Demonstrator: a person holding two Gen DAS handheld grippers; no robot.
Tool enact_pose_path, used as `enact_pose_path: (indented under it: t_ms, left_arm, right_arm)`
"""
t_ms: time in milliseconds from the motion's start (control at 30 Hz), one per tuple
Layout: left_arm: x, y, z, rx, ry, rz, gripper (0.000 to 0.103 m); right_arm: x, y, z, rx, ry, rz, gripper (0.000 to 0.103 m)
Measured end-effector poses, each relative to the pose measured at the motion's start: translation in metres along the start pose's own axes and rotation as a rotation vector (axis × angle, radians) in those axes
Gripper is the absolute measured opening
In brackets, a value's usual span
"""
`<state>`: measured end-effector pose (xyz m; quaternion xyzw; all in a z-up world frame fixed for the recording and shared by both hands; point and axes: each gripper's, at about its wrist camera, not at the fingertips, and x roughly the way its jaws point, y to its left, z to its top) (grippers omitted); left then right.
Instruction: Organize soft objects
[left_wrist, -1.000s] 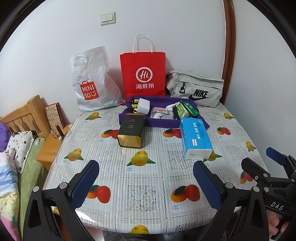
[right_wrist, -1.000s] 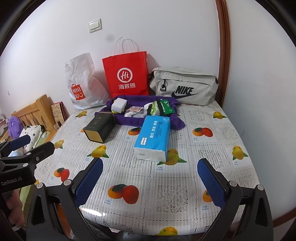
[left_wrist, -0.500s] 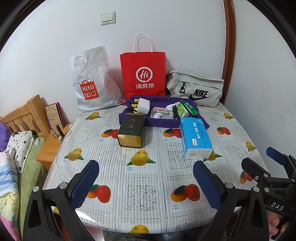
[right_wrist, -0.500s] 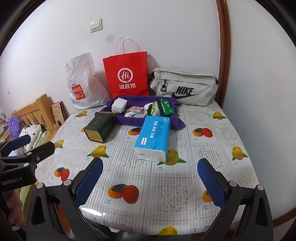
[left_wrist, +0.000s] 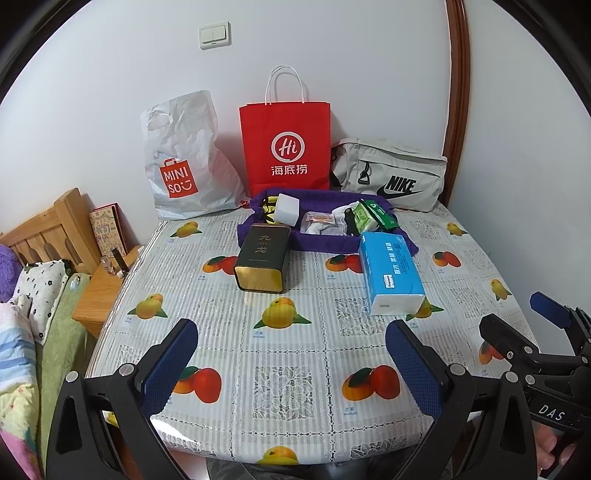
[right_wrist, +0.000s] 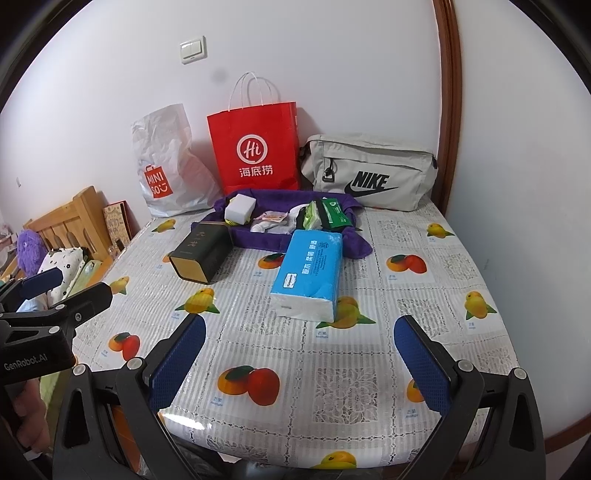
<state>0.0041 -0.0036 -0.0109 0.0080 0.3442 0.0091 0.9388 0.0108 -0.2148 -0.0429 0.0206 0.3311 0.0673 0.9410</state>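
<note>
A blue tissue pack (left_wrist: 392, 271) (right_wrist: 308, 271) lies on the fruit-print table (left_wrist: 288, 387) (right_wrist: 332, 391), in front of a purple cloth (left_wrist: 321, 242) (right_wrist: 258, 240) holding a white sponge block (left_wrist: 286, 209) (right_wrist: 240, 208), a green wipes pack (left_wrist: 373, 218) (right_wrist: 328, 214) and small packets. A dark tea tin (left_wrist: 262, 258) (right_wrist: 201, 254) lies at the cloth's left. My left gripper (left_wrist: 290, 363) is open and empty over the near edge. My right gripper (right_wrist: 301, 360) is open and empty, beside it on the right.
A white MINISO bag (left_wrist: 183, 158) (right_wrist: 164, 166), a red paper bag (left_wrist: 286, 147) (right_wrist: 255, 147) and a grey Nike pouch (left_wrist: 391, 177) (right_wrist: 369, 171) stand along the back wall. A wooden bed frame (left_wrist: 51, 229) and nightstand (left_wrist: 99, 291) are left of the table.
</note>
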Motion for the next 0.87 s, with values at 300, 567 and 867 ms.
enact_pose_path:
  t_ms: [300, 567, 867]
  left_arm:
    - [0.0000, 0.0008, -0.0007, 0.000, 0.002, 0.001, 0.103]
    - [-0.0002, 0.0002, -0.0010, 0.000, 0.001, 0.000, 0.103]
    - [0.0008, -0.0003, -0.0036, 0.005, -0.011, -0.002, 0.103]
  right_arm:
    - [-0.0004, -0.0009, -0.0001, 0.004, -0.003, -0.001, 0.101]
    - [-0.0007, -0.0011, -0.0004, 0.004, -0.003, 0.000, 0.101]
    - [0.0007, -0.0010, -0.0014, 0.003, 0.003, -0.004, 0.101]
